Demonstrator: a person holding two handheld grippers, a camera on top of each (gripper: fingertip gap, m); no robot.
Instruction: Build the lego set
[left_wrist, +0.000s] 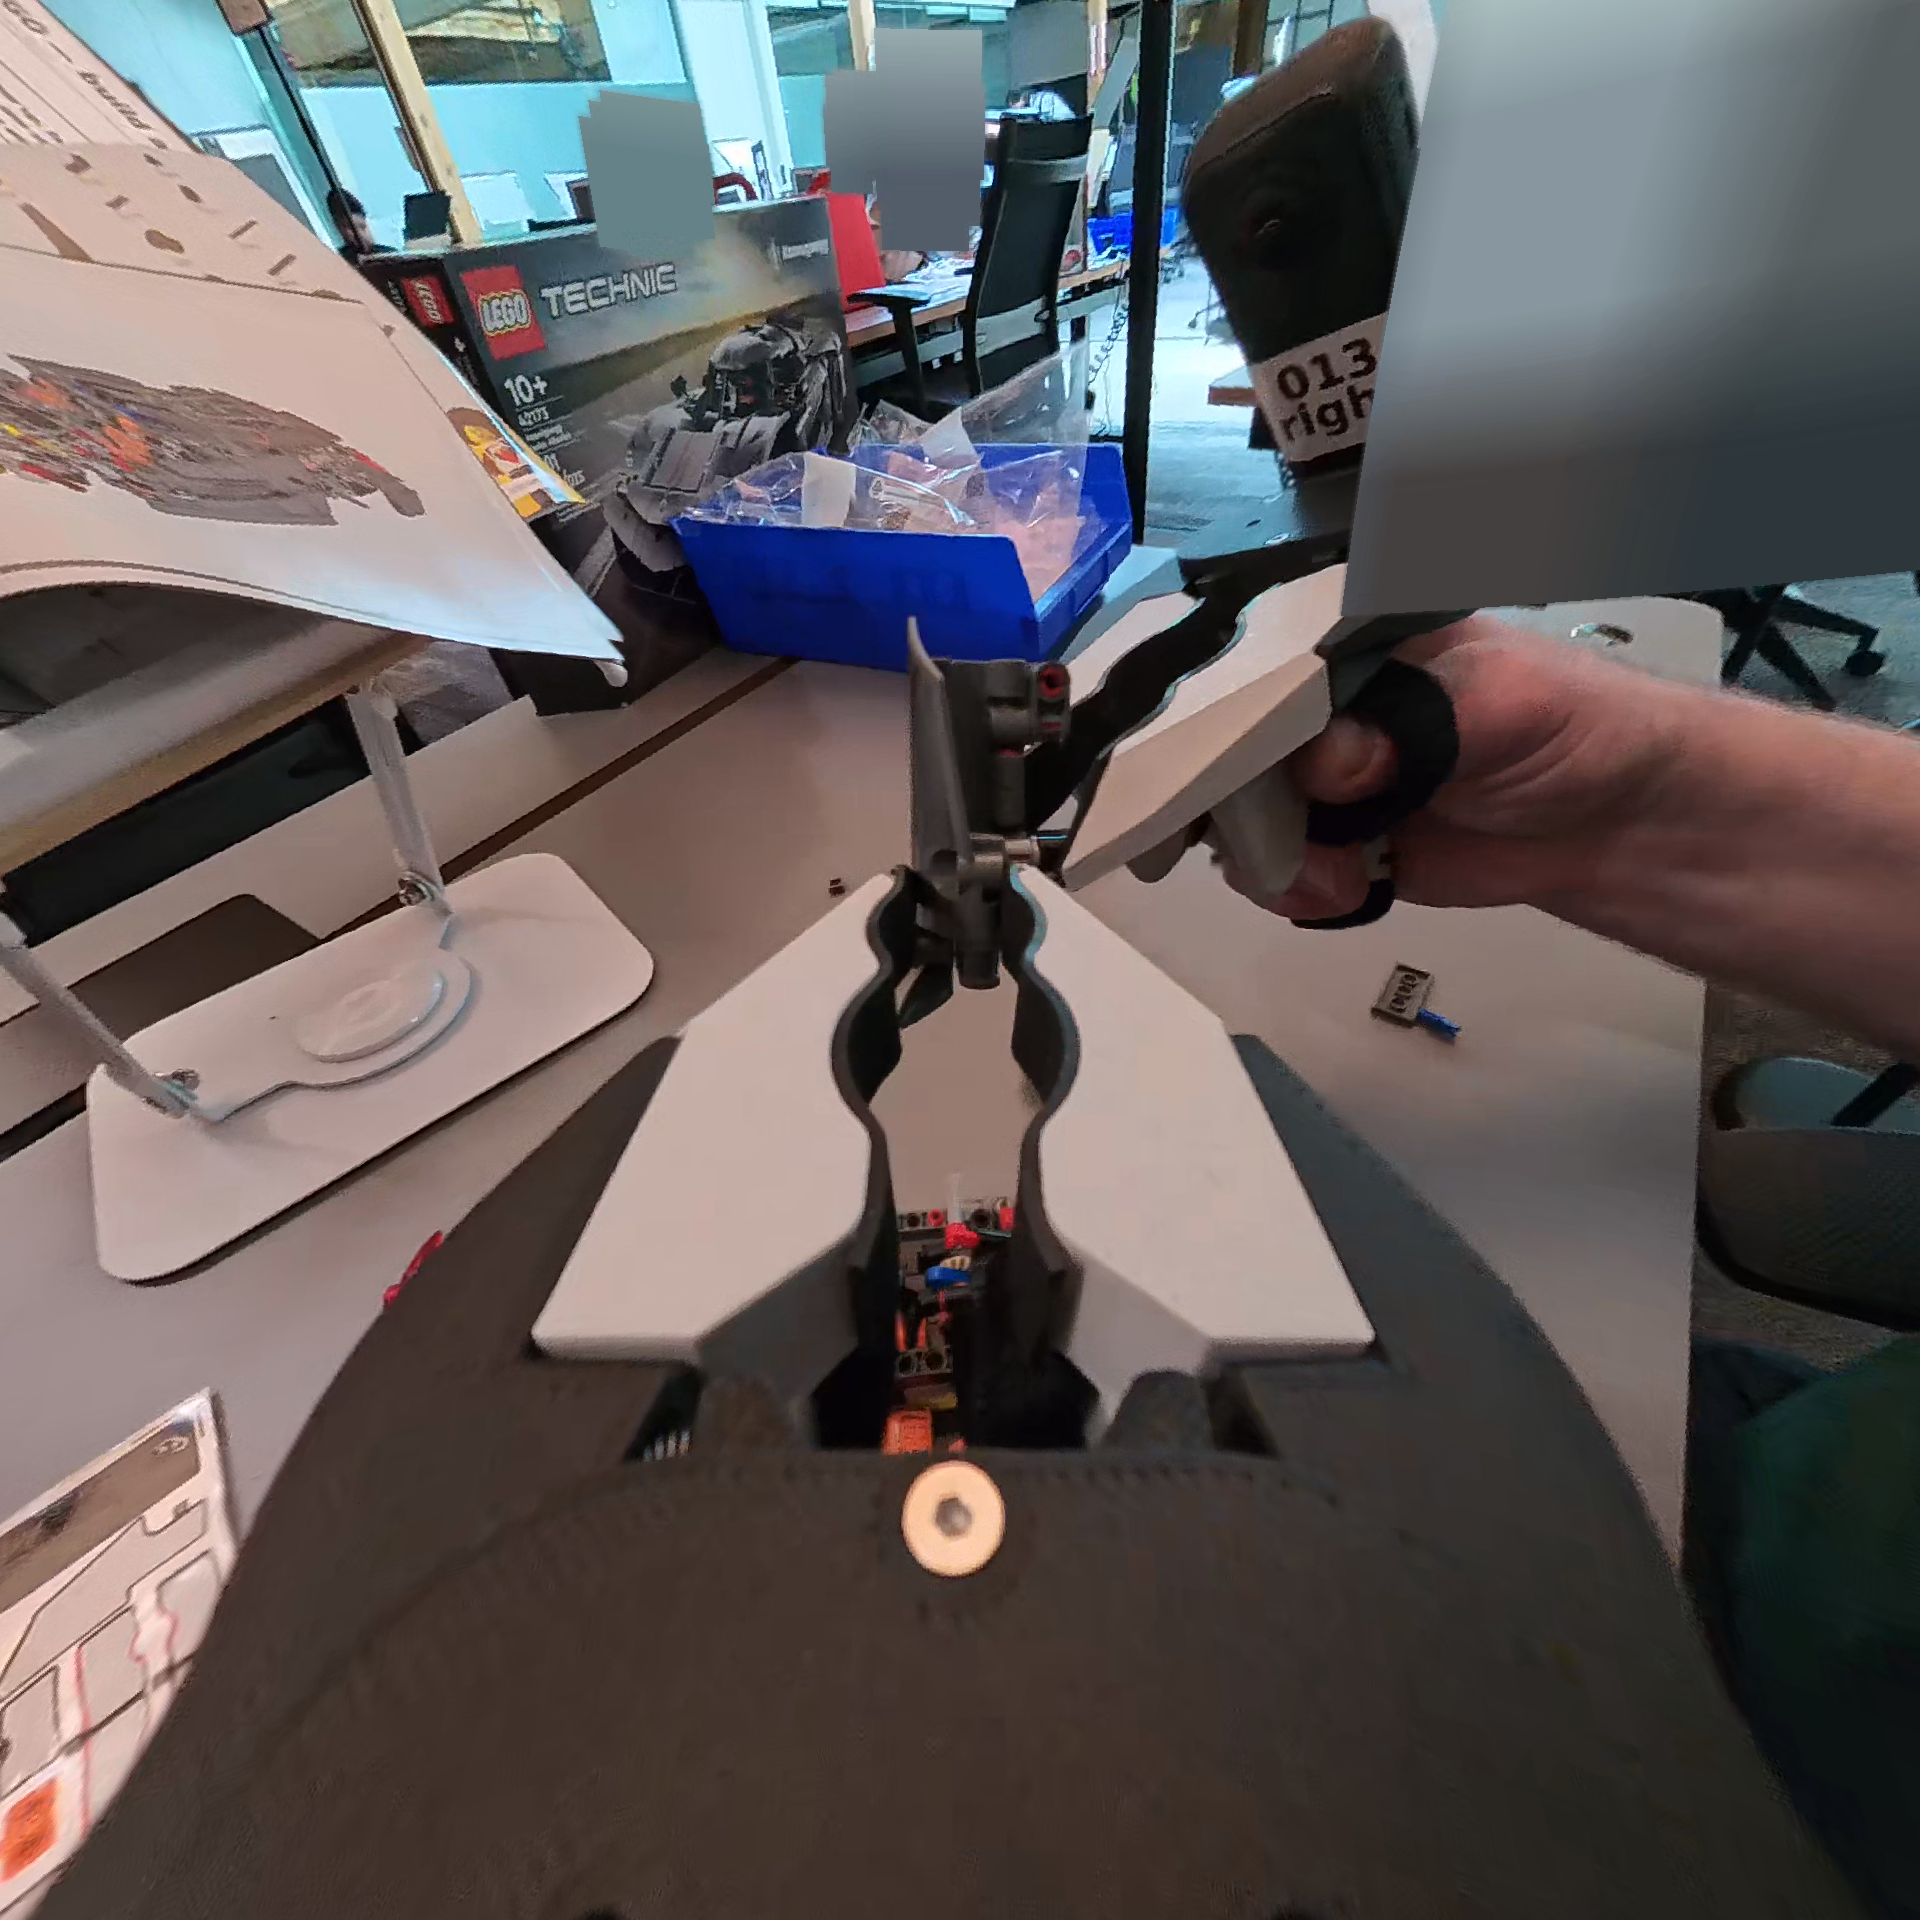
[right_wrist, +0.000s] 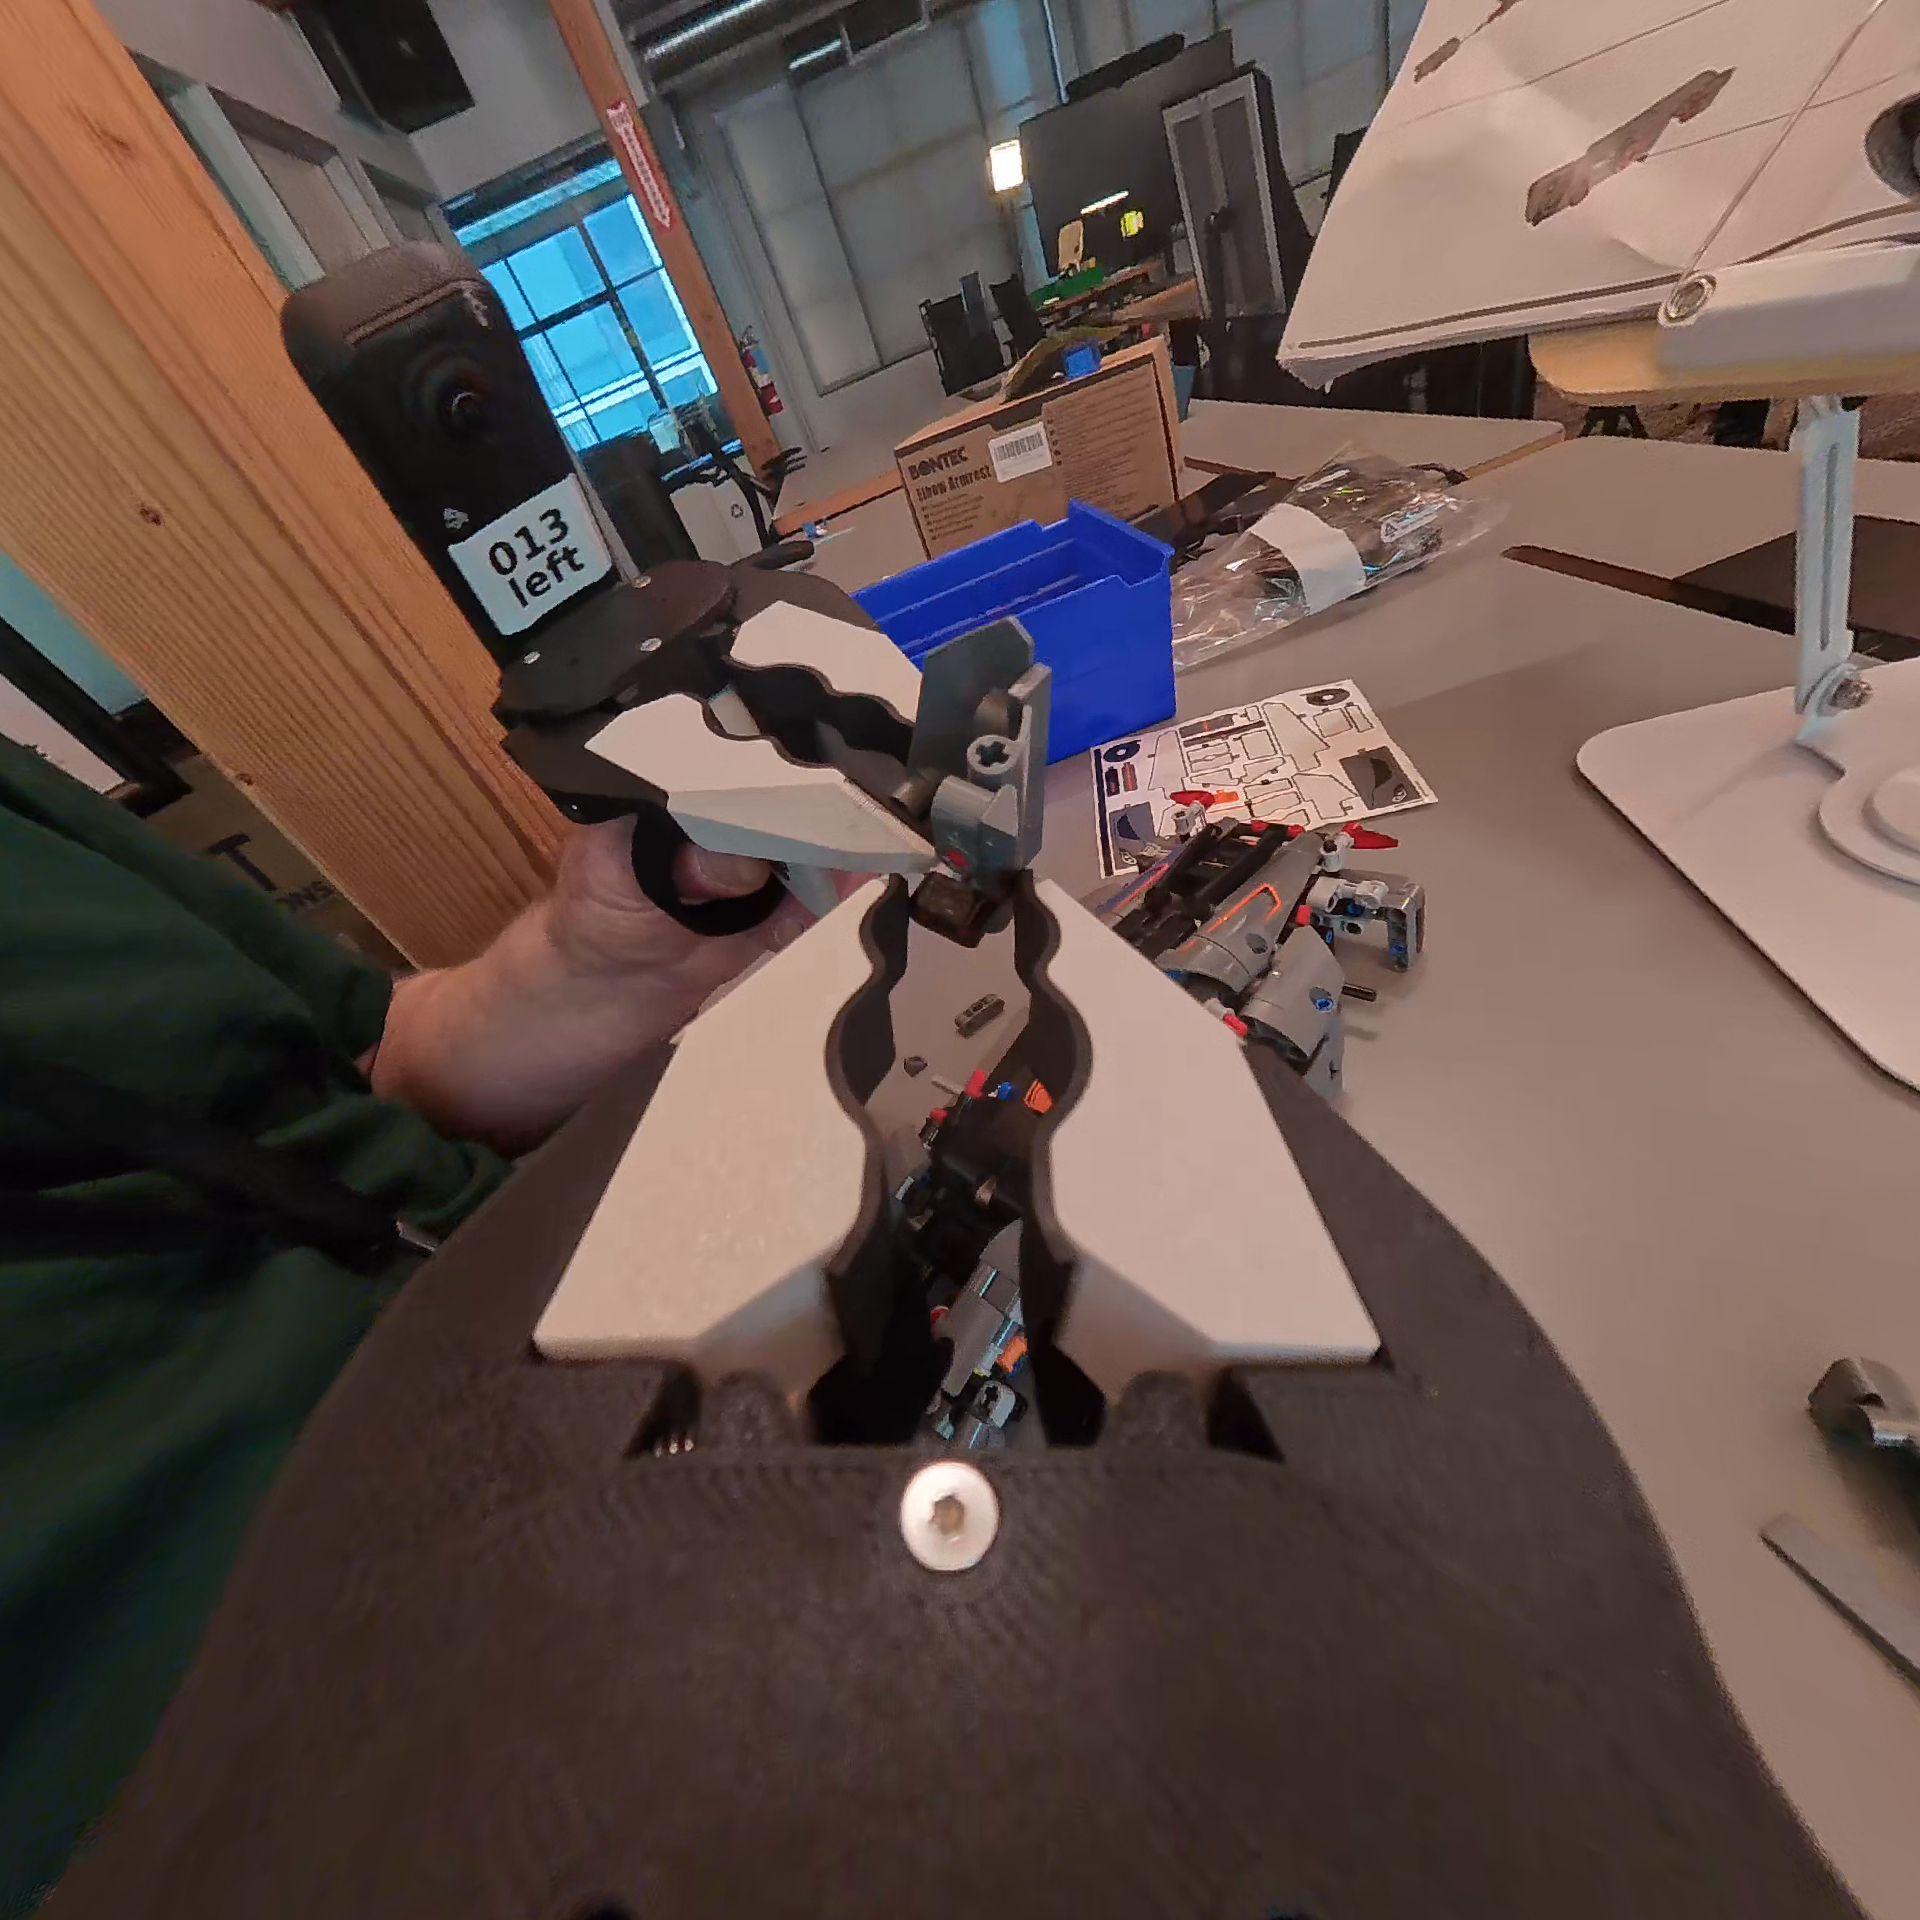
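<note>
We hold a small grey Technic sub-assembly (left_wrist: 977, 810) up in the air between the two tools, well above the bench (left_wrist: 1351, 1091). The left gripper (left_wrist: 961, 904) is clamped on its lower end, where a dark pin connector sits between the fingertips, and a thin grey panel rises from there toward 12 o'clock. The right gripper (right_wrist: 961, 902) is closed on a small dark piece at the base of the same cluster, coming in from 3 o'clock in the left wrist view. We judge this part light and rigid, hard plastic that will slip on smooth faces, and its pinned joints may pivot or pop apart if squeezed off-axis. The thin panel looks the weakest place to pinch; the chunky connector block is the better hold. The larger grey build (right_wrist: 1257, 935) lies on the bench at 2 o'clock in the right wrist view, beside the sticker sheet (right_wrist: 1262, 764) and a blue bin (right_wrist: 1039, 634).
</note>
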